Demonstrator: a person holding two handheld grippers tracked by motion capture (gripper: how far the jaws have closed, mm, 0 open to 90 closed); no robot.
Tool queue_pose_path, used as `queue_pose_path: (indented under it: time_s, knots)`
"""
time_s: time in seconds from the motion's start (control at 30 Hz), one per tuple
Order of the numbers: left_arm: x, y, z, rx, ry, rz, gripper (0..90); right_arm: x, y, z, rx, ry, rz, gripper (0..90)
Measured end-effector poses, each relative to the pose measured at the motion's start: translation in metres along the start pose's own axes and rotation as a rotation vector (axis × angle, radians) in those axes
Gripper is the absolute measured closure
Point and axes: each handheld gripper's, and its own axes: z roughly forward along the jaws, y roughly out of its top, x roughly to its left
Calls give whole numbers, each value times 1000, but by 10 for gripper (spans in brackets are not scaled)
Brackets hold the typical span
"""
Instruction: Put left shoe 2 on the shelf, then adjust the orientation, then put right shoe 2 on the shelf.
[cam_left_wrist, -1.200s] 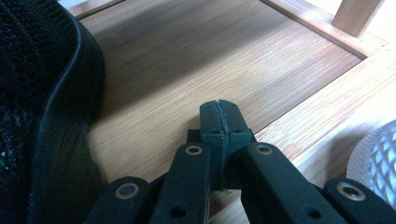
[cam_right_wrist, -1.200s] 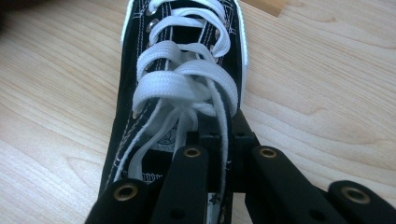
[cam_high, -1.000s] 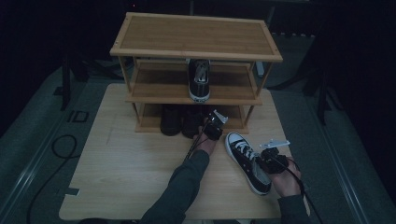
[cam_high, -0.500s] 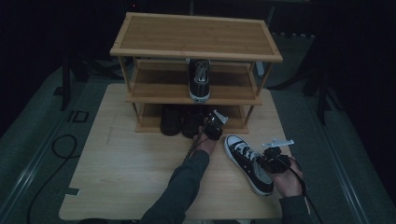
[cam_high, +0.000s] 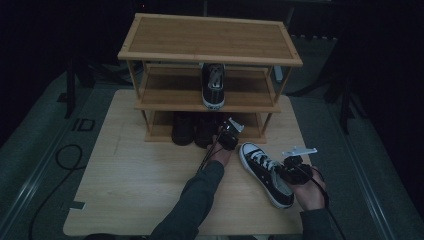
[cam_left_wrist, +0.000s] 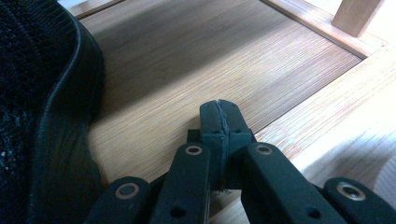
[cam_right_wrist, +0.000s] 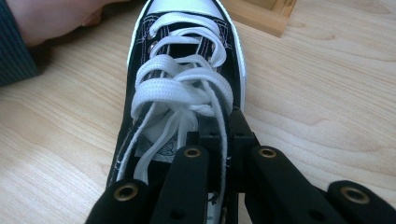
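A black-and-white laced sneaker lies on the wooden table, toe toward the rack. My right gripper is shut on its side wall near the heel opening. In the right gripper view the jaws pinch that edge and a lace of the sneaker, at the gripper. My left gripper rests at the front of the rack's bottom shelf, shut on nothing. In the left gripper view its tips meet over the bottom shelf, beside a dark shoe.
The three-tier wooden shoe rack stands at the table's far side. A matching sneaker sits on its middle shelf, and dark shoes on the bottom shelf. A cable loop lies on the floor at the left.
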Motion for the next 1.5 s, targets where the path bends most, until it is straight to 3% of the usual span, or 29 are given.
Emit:
queue_pose_path:
  time_s: [0.47,1.2,1.5]
  knots:
    - [0,0,0,0,1,1,900,-4,8,-21,-46,23,7,885]
    - [0,0,0,2,1,-3,900,-10,17,-41,-72,24,-21,884]
    - [0,0,0,2,-1,-4,900,-10,21,-47,-82,49,-48,884]
